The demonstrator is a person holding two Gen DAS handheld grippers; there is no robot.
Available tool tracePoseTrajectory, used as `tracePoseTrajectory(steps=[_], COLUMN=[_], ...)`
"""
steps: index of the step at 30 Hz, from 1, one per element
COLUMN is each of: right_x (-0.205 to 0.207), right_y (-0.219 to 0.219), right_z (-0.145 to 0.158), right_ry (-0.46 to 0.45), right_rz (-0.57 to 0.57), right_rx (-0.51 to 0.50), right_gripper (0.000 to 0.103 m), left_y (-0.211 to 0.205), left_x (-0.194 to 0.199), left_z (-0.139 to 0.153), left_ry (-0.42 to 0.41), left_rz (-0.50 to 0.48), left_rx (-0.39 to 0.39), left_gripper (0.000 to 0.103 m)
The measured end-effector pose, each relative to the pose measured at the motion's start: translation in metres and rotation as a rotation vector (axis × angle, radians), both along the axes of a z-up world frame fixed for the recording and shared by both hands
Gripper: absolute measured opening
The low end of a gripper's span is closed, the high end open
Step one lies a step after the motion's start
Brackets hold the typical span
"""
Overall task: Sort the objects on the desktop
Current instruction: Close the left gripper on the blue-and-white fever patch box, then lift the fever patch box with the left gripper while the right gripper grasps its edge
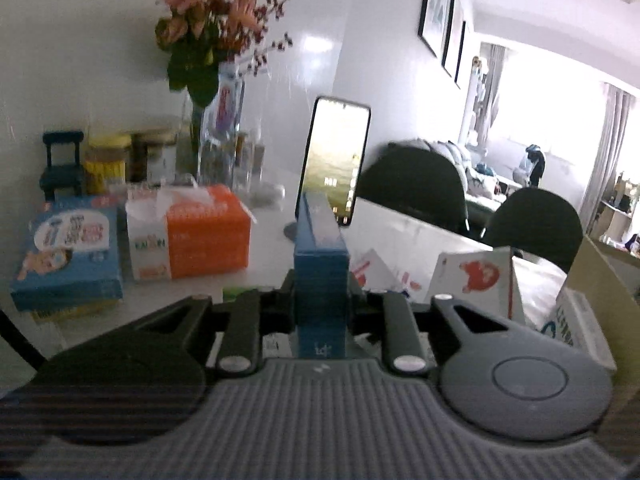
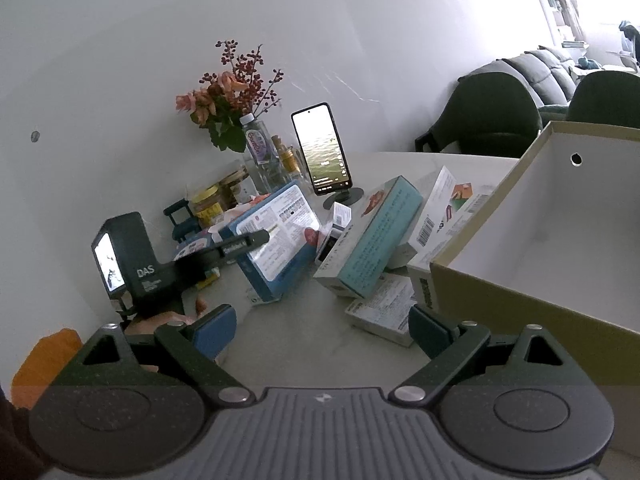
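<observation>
A blue box (image 1: 320,280) is clamped on edge between the closed fingers of the left gripper (image 1: 320,300), its narrow top running straight ahead from the pads. Beyond the fingertips a phone (image 1: 334,160) is propped upright on a stand; off to the left of the fingers an orange tissue pack (image 1: 200,232) and a blue carton (image 1: 68,248) are set on the table (image 1: 272,236), with a vase of flowers (image 1: 216,60) behind them. The right gripper (image 2: 320,332) is held wide open with nothing between its fingers, above bare tabletop. Just ahead of them a pile of cartons (image 2: 372,236) is heaped, and to their right an open cardboard box (image 2: 560,208) is placed.
</observation>
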State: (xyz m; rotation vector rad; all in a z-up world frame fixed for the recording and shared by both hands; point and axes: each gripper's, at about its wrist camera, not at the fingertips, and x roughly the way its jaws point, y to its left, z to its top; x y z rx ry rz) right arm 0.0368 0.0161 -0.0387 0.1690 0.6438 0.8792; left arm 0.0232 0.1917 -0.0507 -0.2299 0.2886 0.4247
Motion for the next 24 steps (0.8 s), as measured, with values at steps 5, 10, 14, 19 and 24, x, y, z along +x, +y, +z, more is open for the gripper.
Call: tracePoseTrajectory(steps=[5, 10, 14, 19, 24], right_x=[-0.001, 0.005, 0.012, 0.018, 0.029], right_y=[-0.001, 0.005, 0.022, 0.051, 0.076], right_z=[0.001, 0.004, 0.01, 0.02, 0.025], right_ry=[-0.002, 0.029, 0.048, 0.049, 0.077], right_rz=[-0.002, 0.009, 0.054, 0.107, 0.121], right_rx=[0.006, 0.034, 0.054, 0.035, 0.021], right_gripper=[0.094, 0.094, 0.094, 0.092, 0.081], left_y=[-0.001, -0.002, -0.007, -0.013, -0.02], left_x=[-0.004, -0.013, -0.025, -0.035, -0.04], left_z=[0.009, 0.017, 0.015, 0.015, 0.017], left_ry=[-0.04, -0.031, -0.004, 0.005, 0.017], left_rz=[0.004, -0.034, -0.069, -0.089, -0.114], left_rx=[0.006, 0.019, 0.015, 0.006, -0.002], left_gripper=[0.019, 0.019, 0.02, 0.02, 0.021])
